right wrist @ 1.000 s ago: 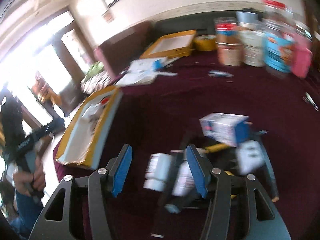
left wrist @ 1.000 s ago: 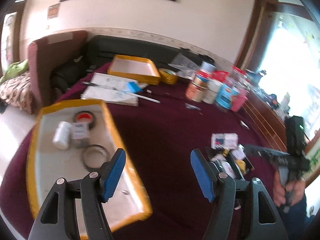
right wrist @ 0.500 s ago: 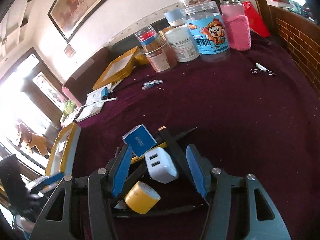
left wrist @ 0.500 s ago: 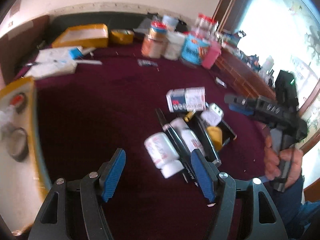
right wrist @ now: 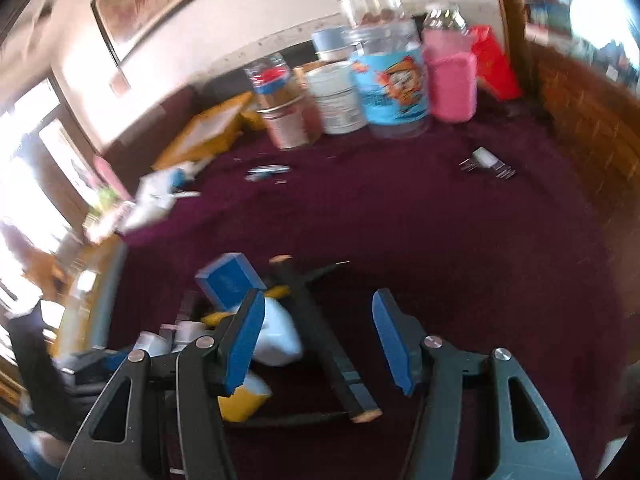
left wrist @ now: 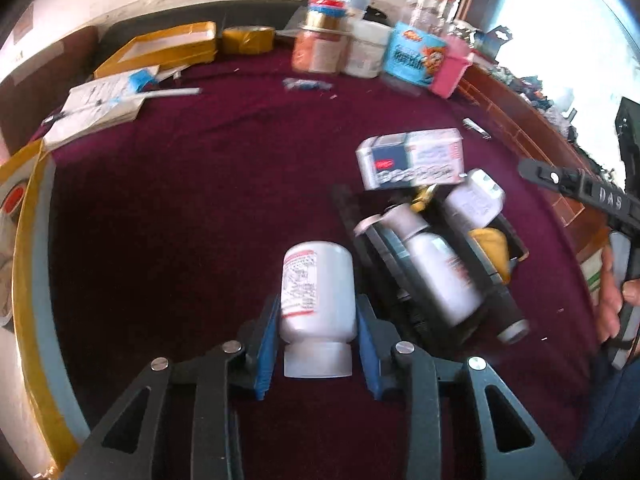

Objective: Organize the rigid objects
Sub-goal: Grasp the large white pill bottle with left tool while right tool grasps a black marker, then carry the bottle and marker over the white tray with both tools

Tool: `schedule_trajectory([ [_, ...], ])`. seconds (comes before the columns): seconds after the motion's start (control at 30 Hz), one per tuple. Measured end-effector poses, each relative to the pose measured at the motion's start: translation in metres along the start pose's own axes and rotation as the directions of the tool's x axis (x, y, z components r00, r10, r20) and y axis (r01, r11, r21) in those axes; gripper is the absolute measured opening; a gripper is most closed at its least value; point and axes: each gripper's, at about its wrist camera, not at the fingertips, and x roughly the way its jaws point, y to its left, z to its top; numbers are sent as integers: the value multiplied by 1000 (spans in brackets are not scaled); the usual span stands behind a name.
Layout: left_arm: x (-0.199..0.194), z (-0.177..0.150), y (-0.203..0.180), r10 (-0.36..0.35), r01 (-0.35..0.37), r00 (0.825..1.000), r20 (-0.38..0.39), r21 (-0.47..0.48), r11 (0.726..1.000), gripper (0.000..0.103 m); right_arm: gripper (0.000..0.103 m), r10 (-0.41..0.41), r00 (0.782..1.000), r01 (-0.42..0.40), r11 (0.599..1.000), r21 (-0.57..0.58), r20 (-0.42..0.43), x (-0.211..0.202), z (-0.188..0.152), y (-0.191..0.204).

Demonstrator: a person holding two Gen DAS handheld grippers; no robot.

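My left gripper (left wrist: 318, 344) is shut on a white pill bottle (left wrist: 318, 292) that lies on the maroon tablecloth, its cap toward me. To its right a black tray (left wrist: 404, 280) holds a second white bottle (left wrist: 440, 276), a white charger (left wrist: 474, 198), a yellow tape roll (left wrist: 492, 244) and a blue-and-white box (left wrist: 412, 162). My right gripper (right wrist: 318, 340) is open and empty above the same black tray (right wrist: 320, 344); the blue box (right wrist: 230, 282), the charger (right wrist: 278, 340) and the yellow roll (right wrist: 242, 398) lie at its left finger.
A yellow-rimmed tray (left wrist: 28, 272) lies at the left edge. Jars and canisters (left wrist: 360, 52) stand at the back, also in the right wrist view (right wrist: 360, 80). Papers (left wrist: 100, 104), another yellow tray (left wrist: 160, 46) and a nail clipper (right wrist: 486, 164) lie on the cloth.
My left gripper moved forward to the white pill bottle and closed on it. My right gripper shifted slightly right over the black tray and stays open.
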Motion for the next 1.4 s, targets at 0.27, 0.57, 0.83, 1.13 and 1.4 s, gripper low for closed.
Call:
schedule_trajectory([
  [0.27, 5, 8, 0, -3, 3, 1000, -3, 13, 1000, 37, 38, -56, 990, 32, 982, -184, -128, 34, -14, 12],
  [0.57, 7, 9, -5, 32, -33, 999, 27, 33, 999, 37, 33, -75, 986, 37, 968, -249, -147, 51, -26, 28],
  [0.83, -5, 4, -2, 6, -5, 997, 71, -9, 1000, 37, 14, -26, 996, 13, 987, -157, -83, 35, -17, 19],
  [1.13, -29, 0, 9, -11, 18, 993, 120, -59, 998, 37, 14, 114, 993, -114, 993, 8, 6, 14, -5, 5],
  [1.4, -52, -2, 13, -13, 25, 987, 163, -68, 997, 37, 14, 177, 984, -177, 984, 13, 15, 10, -8, 13],
])
